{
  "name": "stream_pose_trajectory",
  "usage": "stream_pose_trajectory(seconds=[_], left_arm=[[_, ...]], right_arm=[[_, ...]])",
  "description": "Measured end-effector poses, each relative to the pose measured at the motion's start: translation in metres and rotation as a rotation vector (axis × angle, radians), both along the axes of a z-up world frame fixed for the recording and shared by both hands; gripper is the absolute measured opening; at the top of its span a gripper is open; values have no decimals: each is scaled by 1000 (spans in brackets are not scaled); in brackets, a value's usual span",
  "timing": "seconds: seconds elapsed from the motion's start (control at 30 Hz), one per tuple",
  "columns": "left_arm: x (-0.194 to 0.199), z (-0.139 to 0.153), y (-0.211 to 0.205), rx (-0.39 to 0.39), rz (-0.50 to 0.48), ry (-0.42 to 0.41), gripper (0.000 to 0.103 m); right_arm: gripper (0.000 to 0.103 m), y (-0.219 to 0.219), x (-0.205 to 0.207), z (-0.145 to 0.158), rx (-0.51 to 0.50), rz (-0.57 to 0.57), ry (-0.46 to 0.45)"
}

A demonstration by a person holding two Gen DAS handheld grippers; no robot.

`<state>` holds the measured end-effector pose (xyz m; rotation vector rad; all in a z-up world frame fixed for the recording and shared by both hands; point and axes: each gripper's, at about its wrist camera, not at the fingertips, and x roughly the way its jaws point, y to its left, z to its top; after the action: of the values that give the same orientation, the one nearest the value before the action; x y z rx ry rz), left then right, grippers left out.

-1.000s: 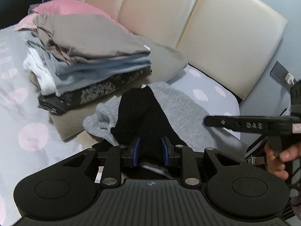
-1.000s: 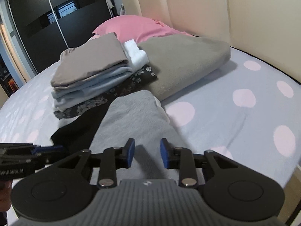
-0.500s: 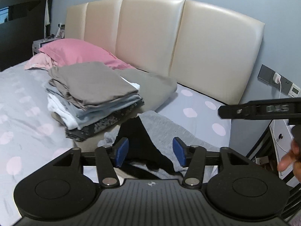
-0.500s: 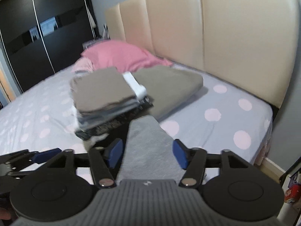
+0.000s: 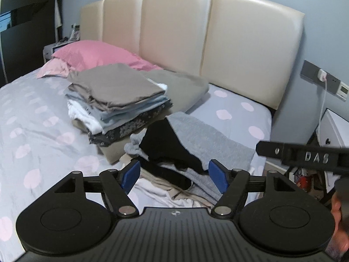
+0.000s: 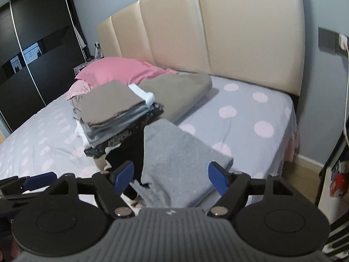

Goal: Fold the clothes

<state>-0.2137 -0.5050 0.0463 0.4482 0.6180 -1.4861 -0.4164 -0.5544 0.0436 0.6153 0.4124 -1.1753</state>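
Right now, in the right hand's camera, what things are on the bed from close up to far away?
Grey folded garment → stack of folded clothes → pink pillow → cream headboard.

Right tongs (image 5: pixel 303 156) cut off at 3 o'clock edge, pads out of view there. Hand (image 5: pixel 338 224) at 4 o'clock mostly out of frame. Left tongs (image 6: pixel 32 181) cut off at 9 o'clock in right view. Black garment (image 6: pixel 128 150) partly hidden under grey jumper (image 6: pixel 181 163). Folded stack (image 6: pixel 113 111) blurred. Bedside clutter (image 5: pixel 65 41) too small to tell.
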Motion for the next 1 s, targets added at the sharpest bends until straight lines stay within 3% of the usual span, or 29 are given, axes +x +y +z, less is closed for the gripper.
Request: stream_pose_trajectory(seconds=[0.23, 1.0], left_arm=[[0, -14, -7, 31, 19, 3, 69], [-7, -40, -26, 130, 14, -6, 69]], right_arm=[[78, -3, 15, -15, 35, 18, 56], [78, -14, 16, -33, 156, 14, 87]])
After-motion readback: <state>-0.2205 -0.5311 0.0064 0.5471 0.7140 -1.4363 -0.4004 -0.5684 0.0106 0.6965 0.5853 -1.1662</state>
